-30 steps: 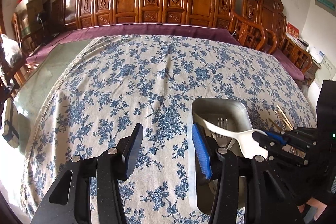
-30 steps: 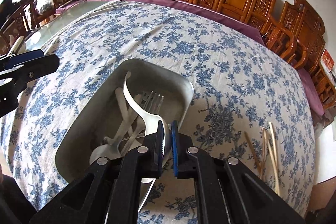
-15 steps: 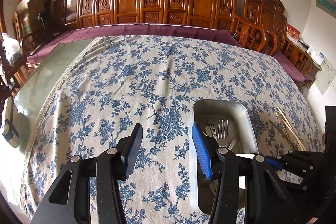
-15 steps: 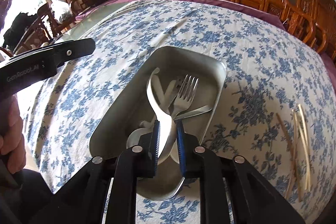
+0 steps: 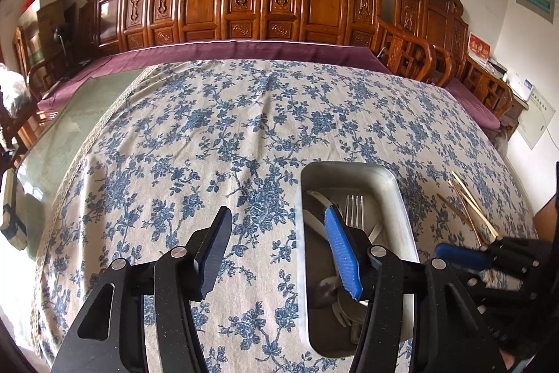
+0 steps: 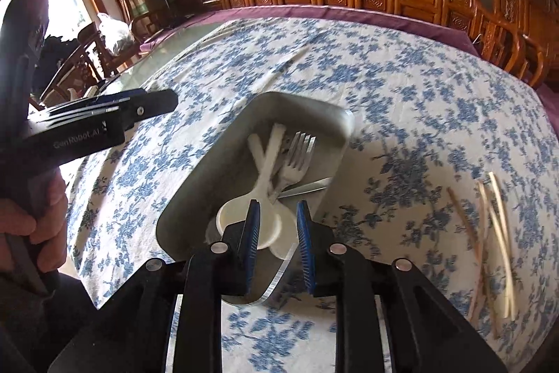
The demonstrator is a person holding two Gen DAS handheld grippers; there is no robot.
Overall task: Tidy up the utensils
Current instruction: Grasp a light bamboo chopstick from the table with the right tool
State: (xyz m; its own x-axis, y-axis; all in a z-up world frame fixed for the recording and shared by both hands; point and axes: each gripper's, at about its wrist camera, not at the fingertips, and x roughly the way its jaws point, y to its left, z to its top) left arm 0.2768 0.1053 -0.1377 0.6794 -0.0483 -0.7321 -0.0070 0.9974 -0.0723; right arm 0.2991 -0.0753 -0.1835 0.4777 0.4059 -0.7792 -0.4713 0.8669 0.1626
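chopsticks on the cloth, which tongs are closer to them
Right. The right tongs hang open over the near end of the metal tray, with the chopsticks just to their right. The left tongs sit on the tray's far side, over bare tablecloth.

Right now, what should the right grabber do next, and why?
Probably swing the right gripper, now open and empty above the metal tray, over to the chopsticks lying loose on the tablecloth. The white spoons and fork already lie in the tray, so the chopsticks look like the only utensils left out.
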